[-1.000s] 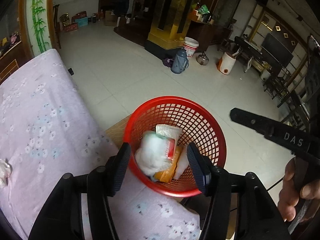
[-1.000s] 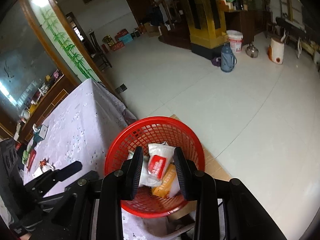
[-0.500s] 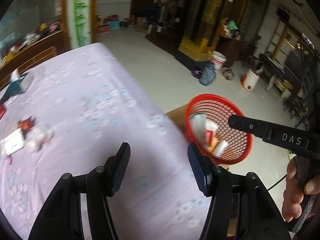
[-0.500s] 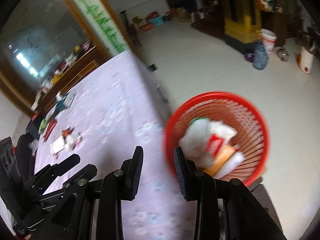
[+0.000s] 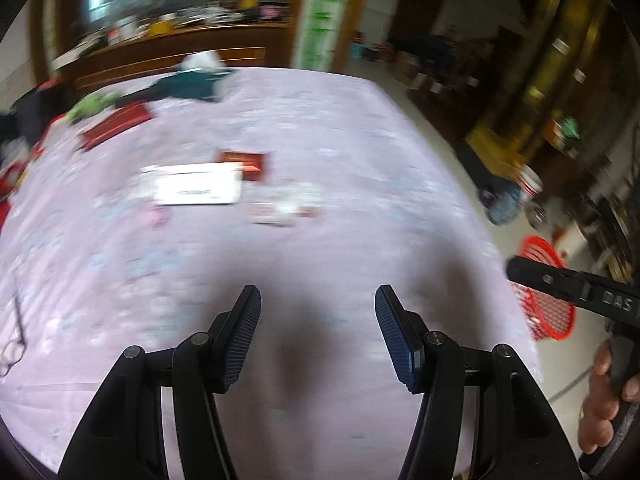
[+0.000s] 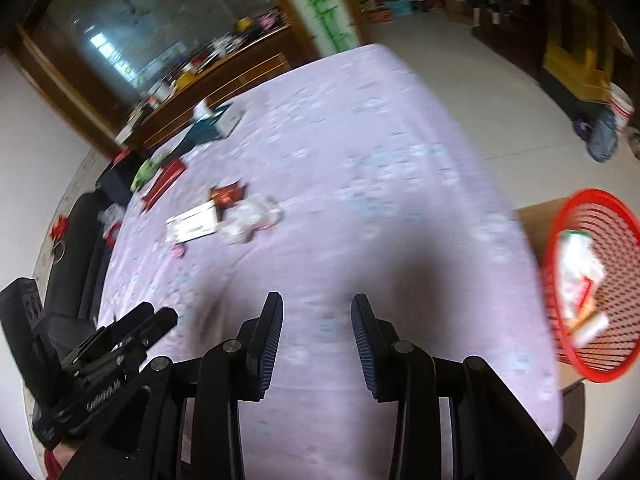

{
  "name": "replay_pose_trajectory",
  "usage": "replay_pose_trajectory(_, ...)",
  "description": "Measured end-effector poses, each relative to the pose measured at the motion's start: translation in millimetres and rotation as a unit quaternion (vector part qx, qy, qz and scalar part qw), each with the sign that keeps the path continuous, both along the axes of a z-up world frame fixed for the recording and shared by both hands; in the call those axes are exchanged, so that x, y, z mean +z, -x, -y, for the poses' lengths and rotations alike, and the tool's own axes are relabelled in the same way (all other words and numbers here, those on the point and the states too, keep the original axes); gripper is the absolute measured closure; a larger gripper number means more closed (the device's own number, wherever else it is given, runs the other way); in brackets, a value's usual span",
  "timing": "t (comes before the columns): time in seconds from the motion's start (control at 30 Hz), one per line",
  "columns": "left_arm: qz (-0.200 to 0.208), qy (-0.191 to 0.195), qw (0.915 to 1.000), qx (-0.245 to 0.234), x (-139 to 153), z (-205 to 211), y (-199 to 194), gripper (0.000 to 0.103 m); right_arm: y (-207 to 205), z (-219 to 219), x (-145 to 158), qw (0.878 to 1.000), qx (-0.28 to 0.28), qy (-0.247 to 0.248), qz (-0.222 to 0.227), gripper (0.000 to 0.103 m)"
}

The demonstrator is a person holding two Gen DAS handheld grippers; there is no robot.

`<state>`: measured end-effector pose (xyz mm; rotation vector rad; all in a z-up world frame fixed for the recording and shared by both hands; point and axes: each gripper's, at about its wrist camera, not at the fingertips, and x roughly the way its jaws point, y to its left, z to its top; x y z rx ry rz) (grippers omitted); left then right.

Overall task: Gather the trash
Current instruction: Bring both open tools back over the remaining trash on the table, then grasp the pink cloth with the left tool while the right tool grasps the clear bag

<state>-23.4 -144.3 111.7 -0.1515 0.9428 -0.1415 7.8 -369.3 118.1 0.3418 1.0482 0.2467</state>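
Both views are blurred by motion. My left gripper [image 5: 318, 334] is open and empty above the lilac flowered tablecloth [image 5: 320, 140]. My right gripper [image 6: 317, 334] is open and empty too, over the same tablecloth [image 6: 360, 152]. Ahead on the cloth lie a white flat box [image 5: 198, 186], a dark red wrapper [image 5: 246, 162] and a crumpled clear wrapper [image 5: 286, 206]. The right wrist view shows the same white box [image 6: 194, 224], red wrapper [image 6: 228, 196] and clear wrapper [image 6: 252, 218]. The red mesh basket [image 6: 600, 208] with trash inside stands off the table's right edge, and its rim [image 5: 538, 246] shows in the left wrist view.
A tissue box [image 6: 218, 118], a red packet [image 6: 164, 184] and green items [image 6: 146, 168] lie at the table's far side. A wooden sideboard [image 5: 168, 52] runs behind. A blue jug [image 6: 604, 142] and a white bucket [image 6: 620, 106] stand on the tiled floor. A hand [image 5: 604, 408] holds the right gripper.
Both grippers have swung left from above the red basket to over the table. The basket has slid to the right edge of both views; the trash on the cloth has come into view.
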Motion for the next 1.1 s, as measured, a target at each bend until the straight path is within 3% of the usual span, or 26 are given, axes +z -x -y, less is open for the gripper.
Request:
replay_pose_trajectory(0.13,-0.012,-0.016,0.9991,0.038,-12,-53,-15,0.045,-16,-39,-4,1.000,0.020,0.006,-0.008,0.065)
replay_pose_trajectory(0.37,-0.051,0.031,0.9945,0.085,-50,-131,-72,0.051,-25,-76,-6,0.999,0.032,0.013,-0.013,0.065)
replay_pose_trajectory(0.43,-0.057,0.044,0.9938,0.084,-59,-139,-88,0.053,-27,-78,-10,0.999,0.028,0.016,-0.019,0.065)
replay_pose_trajectory(0.67,-0.073,0.020,0.9950,0.065,-87,-139,-130,0.064,-44,-81,-18,0.999,0.000,0.020,-0.034,0.065)
replay_pose_trajectory(0.8,-0.083,0.004,0.9951,0.053,-100,-136,-141,0.081,-59,-91,-22,0.999,-0.004,0.013,-0.039,0.065)
replay_pose_trajectory(0.93,-0.067,-0.006,0.9962,0.056,-99,-139,-138,0.081,-80,-108,-33,0.999,-0.004,-0.001,-0.046,0.055)
replay_pose_trajectory(1.1,-0.045,-0.008,0.9978,0.047,-87,-142,-116,0.081,-117,-125,-56,0.997,-0.029,-0.024,-0.062,0.055)
